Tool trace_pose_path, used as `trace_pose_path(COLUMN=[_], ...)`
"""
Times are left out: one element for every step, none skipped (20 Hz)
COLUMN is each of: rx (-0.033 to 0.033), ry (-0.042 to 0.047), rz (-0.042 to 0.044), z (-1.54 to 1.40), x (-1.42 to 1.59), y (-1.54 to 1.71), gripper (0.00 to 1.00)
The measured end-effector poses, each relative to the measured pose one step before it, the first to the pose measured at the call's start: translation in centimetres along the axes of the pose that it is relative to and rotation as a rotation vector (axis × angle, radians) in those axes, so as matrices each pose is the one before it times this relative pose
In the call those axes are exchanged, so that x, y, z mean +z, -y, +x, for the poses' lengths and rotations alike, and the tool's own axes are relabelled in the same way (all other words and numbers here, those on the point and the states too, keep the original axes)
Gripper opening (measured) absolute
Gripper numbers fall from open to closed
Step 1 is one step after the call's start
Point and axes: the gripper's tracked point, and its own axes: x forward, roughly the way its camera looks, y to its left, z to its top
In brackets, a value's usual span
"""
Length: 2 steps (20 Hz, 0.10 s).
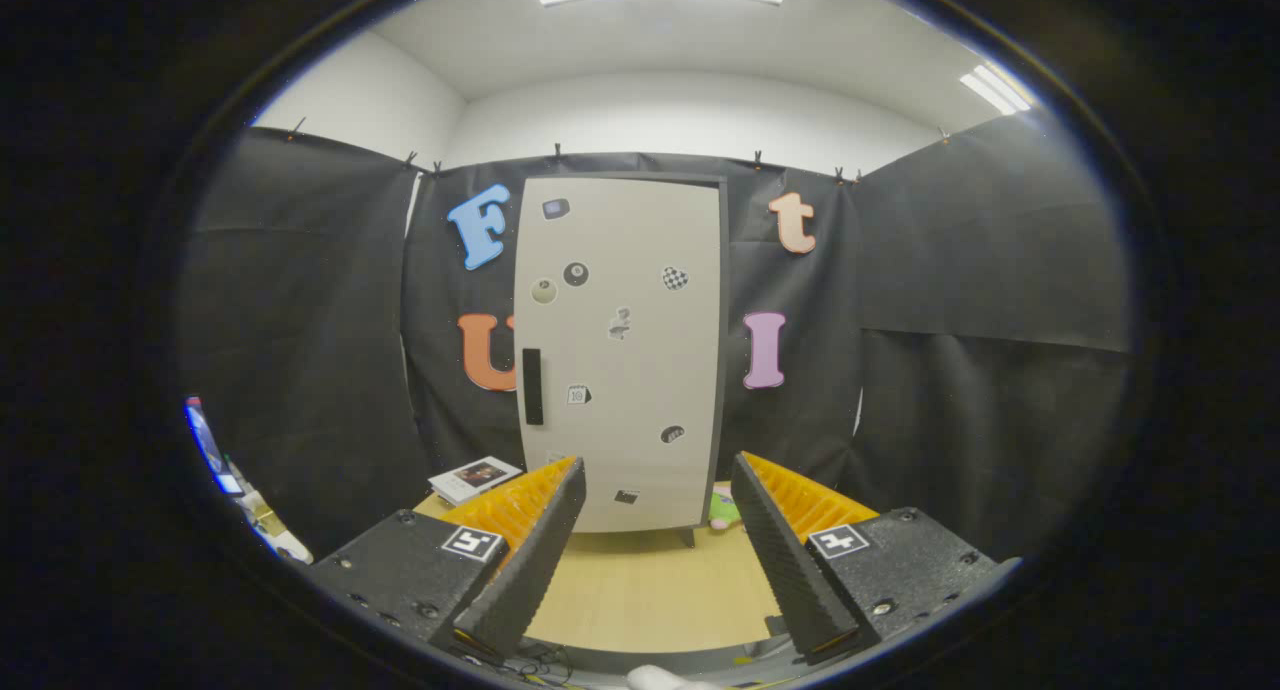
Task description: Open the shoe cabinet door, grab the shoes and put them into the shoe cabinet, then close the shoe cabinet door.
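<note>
Cabinet (620,350) first: it stands upright on the desk (650,590), well beyond your jaws, and its door is flat shut. A shut door fits two times in this job: the time when the shoes have yet to go in, or the time when they are inside and the door is pushed back. You cannot tell which from here.

Your gripper (655,495) is held back from the cabinet and aimed straight at the door, likely so you can see the whole front. Its jaws are wide apart and hold nothing.

The dark handle (532,386) is a tall strip on the cabinet's left edge, about halfway up. That is the side the door would swing from, so the hinges are likely on the cabinet's right.

Something small, green and pink (724,510) peeks out at the cabinet's lower right corner. It may be a shoe, but it is mostly hidden.

A small book (474,478) lies on the desk at the cabinet's lower left.

Stickers dot the door. One small sticker (578,395) just right of the handle seems to show "10"; the rest are too small to read.
</note>
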Motion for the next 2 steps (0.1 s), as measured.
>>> trace_pose_path(rx=[0.00025, 0.00144], ry=[-0.00268, -0.00203], rz=[0.00092, 0.00153], z=[0.055, 0.08], x=[-0.077, -0.051], y=[0.039, -0.087], gripper=[0.96, 0.96])
